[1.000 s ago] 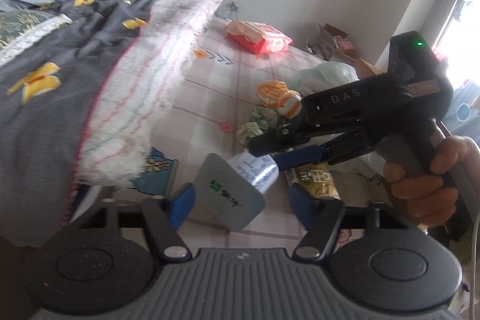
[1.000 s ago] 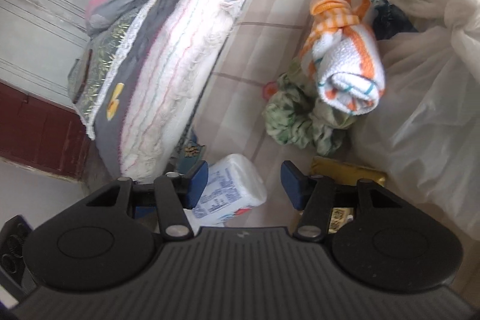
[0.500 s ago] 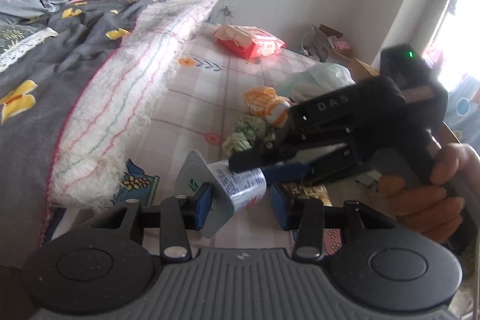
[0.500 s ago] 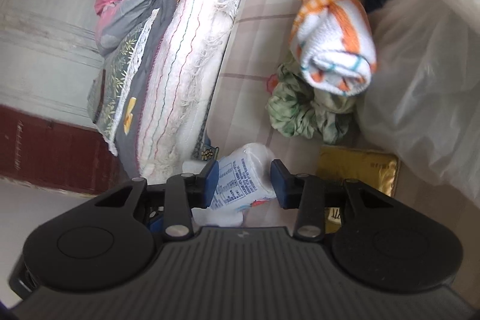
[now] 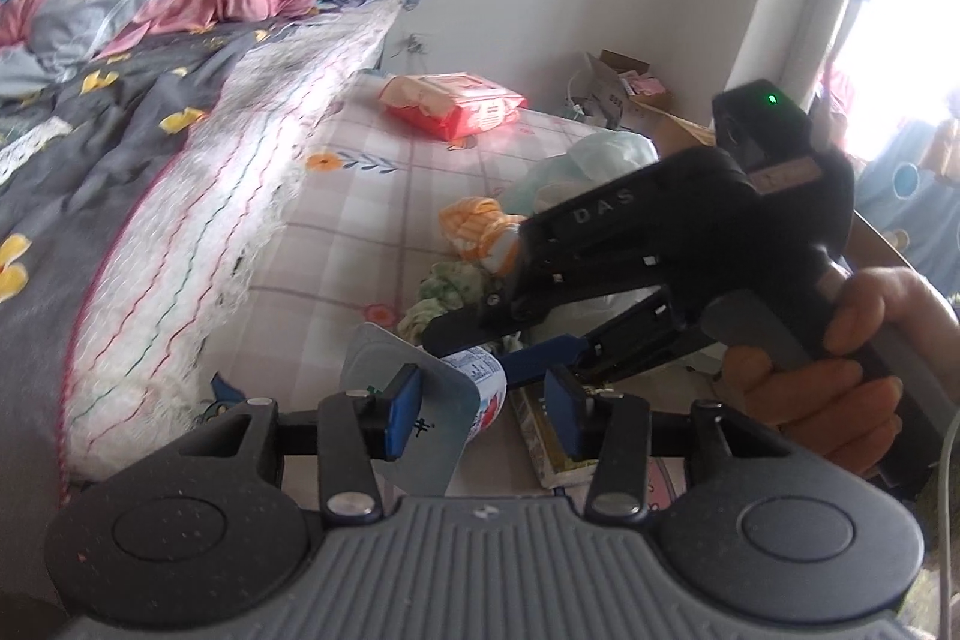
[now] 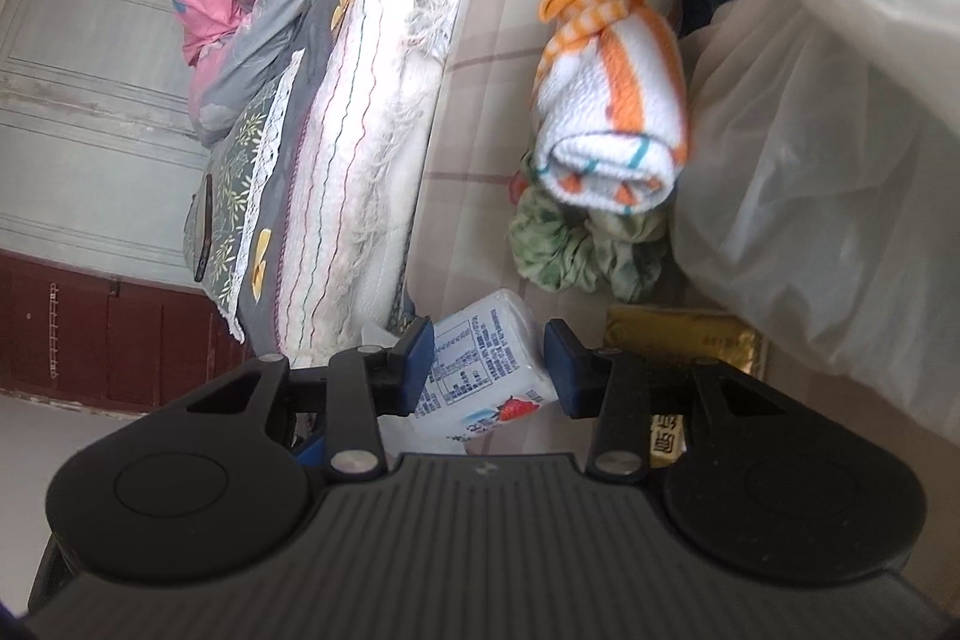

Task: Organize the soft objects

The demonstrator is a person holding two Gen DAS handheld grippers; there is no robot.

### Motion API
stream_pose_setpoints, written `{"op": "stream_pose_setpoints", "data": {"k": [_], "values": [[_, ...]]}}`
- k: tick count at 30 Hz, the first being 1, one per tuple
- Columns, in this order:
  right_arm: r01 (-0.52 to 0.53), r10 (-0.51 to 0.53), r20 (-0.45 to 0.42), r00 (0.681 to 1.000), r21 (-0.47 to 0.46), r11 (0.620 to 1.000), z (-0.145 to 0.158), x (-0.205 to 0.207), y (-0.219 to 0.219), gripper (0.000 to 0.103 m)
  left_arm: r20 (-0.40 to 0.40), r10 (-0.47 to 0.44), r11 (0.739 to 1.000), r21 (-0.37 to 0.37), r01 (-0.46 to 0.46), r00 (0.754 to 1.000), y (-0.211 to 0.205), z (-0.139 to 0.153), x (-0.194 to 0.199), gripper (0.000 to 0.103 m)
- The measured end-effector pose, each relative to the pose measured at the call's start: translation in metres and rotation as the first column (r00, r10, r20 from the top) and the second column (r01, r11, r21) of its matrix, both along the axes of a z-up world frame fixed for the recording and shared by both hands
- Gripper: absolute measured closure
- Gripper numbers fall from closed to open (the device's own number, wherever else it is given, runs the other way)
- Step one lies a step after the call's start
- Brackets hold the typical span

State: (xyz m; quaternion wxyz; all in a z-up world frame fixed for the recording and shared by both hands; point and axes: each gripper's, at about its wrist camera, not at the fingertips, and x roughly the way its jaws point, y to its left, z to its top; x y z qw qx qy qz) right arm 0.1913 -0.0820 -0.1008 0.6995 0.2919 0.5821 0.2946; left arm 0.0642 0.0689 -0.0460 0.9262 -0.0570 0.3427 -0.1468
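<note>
A white yogurt cup (image 6: 480, 370) with a strawberry label and a grey foil lid (image 5: 414, 436) is held off the checked sheet. My right gripper (image 6: 487, 367) is shut on the cup's body. It also shows in the left wrist view (image 5: 474, 337), reaching in from the right. My left gripper (image 5: 483, 415) has its fingers around the lid end; the left pad (image 5: 399, 409) overlaps the lid, the right pad (image 5: 561, 415) stands apart. A rolled orange-and-white towel (image 6: 612, 130) and a green crumpled cloth (image 6: 576, 244) lie beyond the cup.
A gold packet (image 6: 684, 340) lies right of the cup. A white plastic bag (image 6: 828, 172) fills the right. A fringed white blanket (image 5: 210, 244) and a grey quilt (image 5: 72, 172) lie left. A red wipes pack (image 5: 456, 103) lies far back.
My right gripper closed on the yogurt cup and lifted it. My left gripper narrowed around the lid end and came closer.
</note>
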Motion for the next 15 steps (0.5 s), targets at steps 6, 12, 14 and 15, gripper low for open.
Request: {"op": "stream_pose_setpoints", "data": {"k": [6, 12, 14, 15], "values": [[0.016, -0.016, 0.015, 1.000, -0.010, 1.000, 0.003, 0.001, -0.004, 0.057, 0.027, -0.017, 1.000, 0.023, 0.017, 0.999, -0.007, 0.000, 0.006, 0.056], [0.049, -0.045, -0.068, 0.997, 0.066, 0.997, -0.008, 0.001, -0.013, 0.053, 0.050, -0.015, 0.999, 0.033, 0.013, 0.999, -0.009, 0.001, 0.011, 0.054], [0.054, -0.052, -0.051, 0.997, 0.048, 0.997, -0.004, -0.002, -0.015, 0.053, 0.045, -0.025, 0.999, 0.027, 0.024, 0.999, -0.010, 0.001, 0.013, 0.054], [0.052, -0.051, -0.037, 0.998, 0.034, 0.998, -0.001, -0.003, -0.015, 0.053, 0.043, -0.030, 0.999, 0.024, 0.029, 0.999, -0.011, 0.001, 0.014, 0.054]]}}
